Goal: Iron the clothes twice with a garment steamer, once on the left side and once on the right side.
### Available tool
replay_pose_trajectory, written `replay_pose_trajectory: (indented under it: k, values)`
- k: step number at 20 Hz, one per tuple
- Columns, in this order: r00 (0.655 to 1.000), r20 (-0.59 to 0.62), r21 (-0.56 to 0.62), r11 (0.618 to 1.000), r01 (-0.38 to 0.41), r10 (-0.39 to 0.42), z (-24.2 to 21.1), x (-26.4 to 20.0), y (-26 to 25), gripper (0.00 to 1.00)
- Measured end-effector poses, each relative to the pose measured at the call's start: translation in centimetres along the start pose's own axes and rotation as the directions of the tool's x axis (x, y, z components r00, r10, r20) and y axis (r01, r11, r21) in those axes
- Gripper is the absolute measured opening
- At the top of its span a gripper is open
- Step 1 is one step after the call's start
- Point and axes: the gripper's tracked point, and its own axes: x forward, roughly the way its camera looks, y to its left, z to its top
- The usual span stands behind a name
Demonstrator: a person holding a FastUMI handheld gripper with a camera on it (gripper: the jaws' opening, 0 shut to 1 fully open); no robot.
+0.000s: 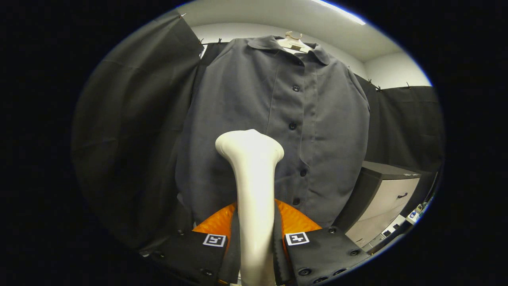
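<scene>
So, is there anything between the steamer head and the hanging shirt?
In the gripper view nothing lies between them: the steamer, clamped by the tool, has its head up against the grey shirt, left of the button row. Actual contact cannot be confirmed.

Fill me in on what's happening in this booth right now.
A person is working with a hand-held gripper, whose two fingers are shut on the handle of a white garment steamer. The steamer's head points up at a dark grey button-up shirt hanging on a hanger in front of the black cloth wall. The head sits over the shirt's lower half, beside the button placket; whether it touches the fabric cannot be told. A cabinet stands beside the shirt.
</scene>
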Motion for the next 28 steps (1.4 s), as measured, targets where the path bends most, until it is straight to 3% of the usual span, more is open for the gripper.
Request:
replay_pose_trajectory:
  k: [15, 28]
  values:
    - [0.993, -0.114, -0.05, 0.998, -0.05, 0.044, -6.9, -1.8, 1.6, 0.41]
    - [0.998, -0.046, -0.044, 0.998, -0.04, 0.038, -3.0, -5.9, 0.2, 0.41]
